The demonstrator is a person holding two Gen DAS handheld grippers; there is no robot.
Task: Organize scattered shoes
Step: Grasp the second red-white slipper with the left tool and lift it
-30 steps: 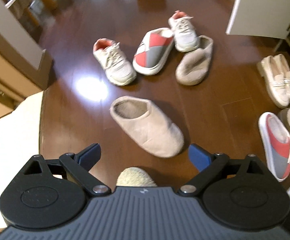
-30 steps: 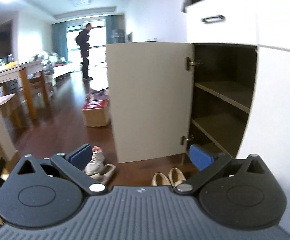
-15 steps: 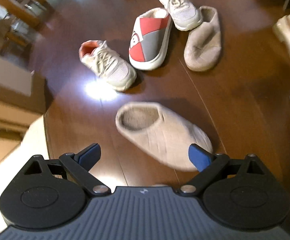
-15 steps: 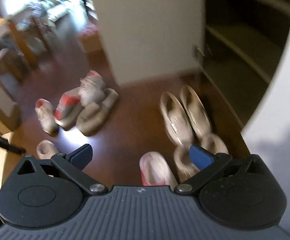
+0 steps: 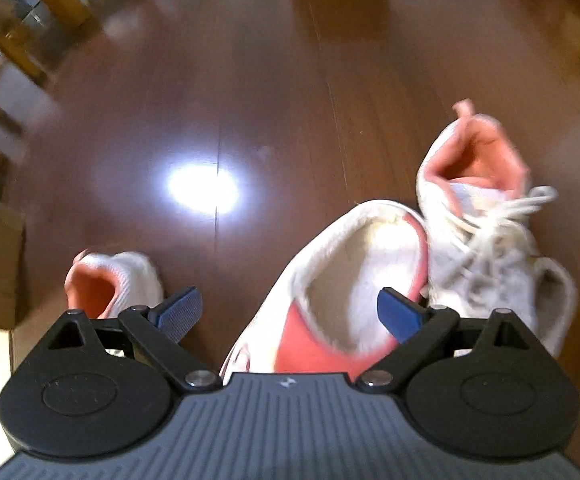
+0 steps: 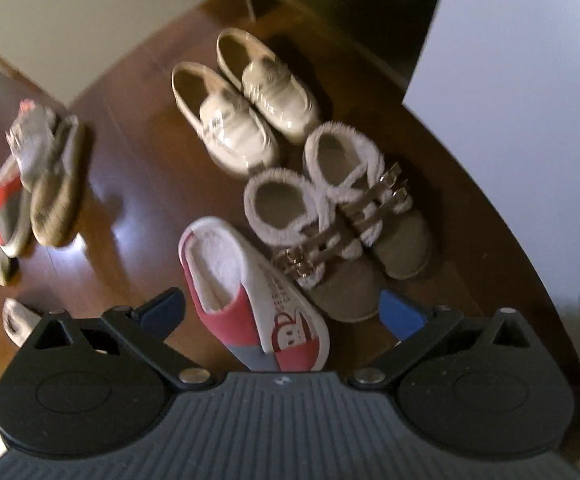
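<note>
In the left view, our left tongs gape empty over the red slipper, beside a sneaker. We should straddle its rim squarely. In the right view, our right tongs hang wide and empty above its mate on the floor.

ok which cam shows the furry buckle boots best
The right wrist view: the pair of fur-trimmed buckle boots sits whole and side by side, ahead of the open right gripper. The left wrist view shows none of them, only sneakers and a slipper.
</note>
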